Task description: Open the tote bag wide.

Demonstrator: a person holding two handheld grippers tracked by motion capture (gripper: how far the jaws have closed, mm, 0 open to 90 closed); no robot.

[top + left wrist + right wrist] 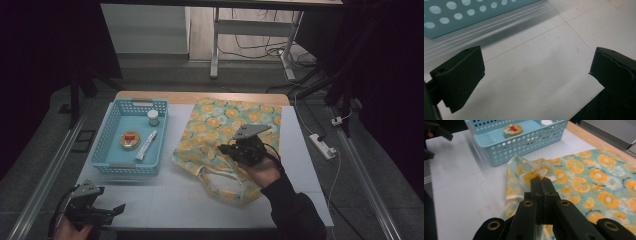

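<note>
Fruit-print cloth bag (235,135) is looking soft and limp; right gripper (541,178) is pinching its bunched edge, while left gripper (536,72) is waiting, jaws wide.

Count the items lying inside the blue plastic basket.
3. A white-capped small jar at the far end, a round yellow tin with a red label mid-basket, and a white tube beside it. The near wall may hide more.

The right tongs (541,179) hide the pinched edge of the fruit-print bag (584,177); the small jar's (153,117) label is unreadable.
</note>
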